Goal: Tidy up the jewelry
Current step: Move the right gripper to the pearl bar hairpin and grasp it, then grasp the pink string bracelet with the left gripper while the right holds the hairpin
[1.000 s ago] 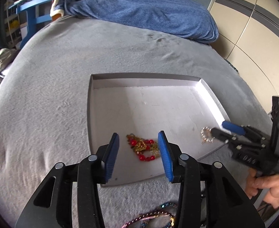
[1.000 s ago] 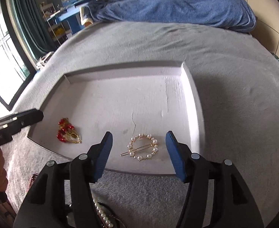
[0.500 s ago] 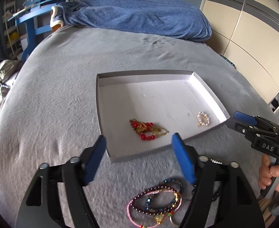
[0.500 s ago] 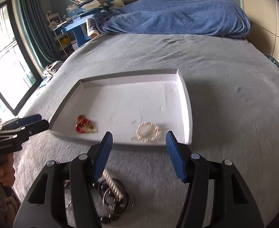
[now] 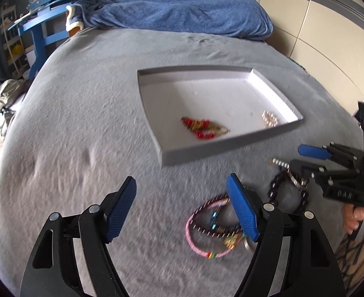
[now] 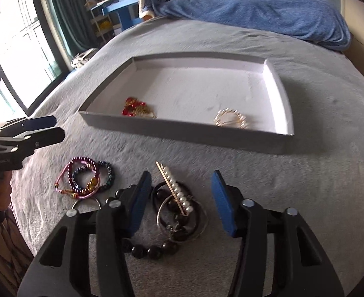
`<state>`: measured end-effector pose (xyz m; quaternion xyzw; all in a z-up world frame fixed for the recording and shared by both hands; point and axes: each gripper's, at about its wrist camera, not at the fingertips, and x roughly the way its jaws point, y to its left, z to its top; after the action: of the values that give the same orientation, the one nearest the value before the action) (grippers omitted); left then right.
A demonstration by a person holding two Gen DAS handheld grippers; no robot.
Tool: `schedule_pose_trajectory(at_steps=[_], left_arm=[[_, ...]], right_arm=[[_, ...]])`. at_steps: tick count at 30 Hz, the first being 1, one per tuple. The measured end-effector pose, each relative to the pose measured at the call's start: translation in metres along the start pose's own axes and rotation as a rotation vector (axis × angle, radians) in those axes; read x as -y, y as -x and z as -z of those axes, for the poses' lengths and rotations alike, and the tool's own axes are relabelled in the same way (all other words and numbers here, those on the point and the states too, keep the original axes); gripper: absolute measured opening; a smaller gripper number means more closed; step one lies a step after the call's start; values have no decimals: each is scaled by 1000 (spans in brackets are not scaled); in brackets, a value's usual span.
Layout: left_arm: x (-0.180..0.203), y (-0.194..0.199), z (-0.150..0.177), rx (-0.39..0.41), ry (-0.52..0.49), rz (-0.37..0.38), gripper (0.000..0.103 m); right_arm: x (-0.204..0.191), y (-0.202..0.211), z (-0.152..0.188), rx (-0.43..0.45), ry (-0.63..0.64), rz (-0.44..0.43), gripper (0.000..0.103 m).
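Jewelry, partly sorted — two pieces lie in the shallow white tray (image 6: 278, 94): red-and-gold beaded piece (image 6: 136, 107) at left, pearl ring clip (image 6: 230, 120) at right. Outstanding on the grey bedcover, near the tray's front wall: tangled cord and bead bracelets (image 6: 88, 178), then pearl bar clip (image 6: 177, 190) atop dark bead strands. Left gripper (image 5: 182, 205) and right gripper (image 6: 179, 203) — both spread wide, empty, above these heaps.

- Bare grey bedspread (image 5: 83, 128) left of tray (image 6: 182, 135), open for passage.
- Tray's low wall stands between the loose pile and the tray floor.
- Pearl hair clip (image 6: 177, 190) on black bead bracelet (image 6: 154, 250), between right gripper (image 6: 179, 200) fingers.
- Pink cord bracelets (image 5: 206, 225) beside left gripper (image 5: 182, 208).
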<state>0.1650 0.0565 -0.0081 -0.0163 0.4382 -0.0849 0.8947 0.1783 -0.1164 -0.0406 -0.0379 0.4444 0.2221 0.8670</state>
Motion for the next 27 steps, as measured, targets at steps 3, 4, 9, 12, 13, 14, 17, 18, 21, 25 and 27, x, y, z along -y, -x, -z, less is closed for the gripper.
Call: schedule_pose_trajectory(at_steps=[3, 4, 9, 12, 13, 14, 17, 18, 21, 25, 27], left_arm=[[-3, 2, 8, -7, -9, -6, 77], [-3, 2, 10, -7, -13, -8, 77], [-2, 2, 15, -12, -44, -16, 78], [-2, -1, 16, -20, -53, -8, 78], [-1, -1, 16, -21, -56, -6, 78], [1, -2, 16, -23, -62, -2, 78], [5, -3, 17, -29, -80, 6, 78], [8, -3, 18, -33, -89, 10, 78], [12, -5, 21, -49, -110, 25, 78], [17, -6, 31, -80, -144, 44, 78], [17, -6, 36, -102, -145, 57, 78]], right_arm=[[-4, -9, 0, -17, 6, -7, 45], [-5, -11, -1, -22, 9, -9, 44], [-8, -24, -1, -49, 17, -20, 22], [-7, -26, -2, -47, 11, -27, 12], [-6, -25, -2, -44, 6, -32, 10], [-4, -24, -3, -39, -2, -36, 8], [0, -17, -6, -13, -26, -40, 8], [2, -15, -7, -4, -35, -44, 8], [9, -7, -11, 27, -65, -54, 8], [20, 5, -15, 67, -122, -80, 8], [28, 10, -16, 85, -162, -97, 8]])
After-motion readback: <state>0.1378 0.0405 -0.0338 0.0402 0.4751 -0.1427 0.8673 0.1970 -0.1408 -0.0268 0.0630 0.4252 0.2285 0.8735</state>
